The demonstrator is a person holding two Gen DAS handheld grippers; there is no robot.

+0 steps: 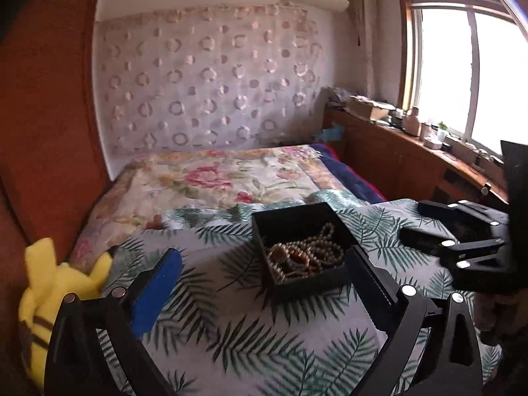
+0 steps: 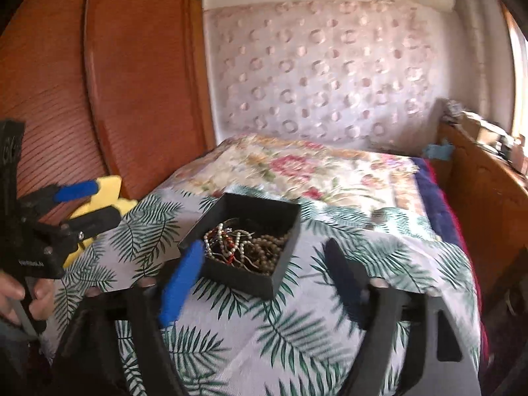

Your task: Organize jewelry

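A: Left wrist view: the box (image 1: 298, 247) sits on the bed (image 1: 231, 297), lid off, with the beads (image 1: 305, 257) heaped inside it in a tangle. The left gripper (image 1: 264, 280) hangs just short of the box, jaws spread, holding nothing.

B: And the right gripper (image 2: 264, 274)?

A: Same, spread wide and empty, just on the near side of the box. Beads already in the box would fit either a sort about to begin or strands just dropped in. I can't say which.

B: What would any pick need?

A: A fine pinch on one strand, since they're knotted together and one would drag the others.

B: Anything in the way?

A: A yellow plush (image 1: 49, 297) well left of the box, clear of it. The soft bed may let the box tip.
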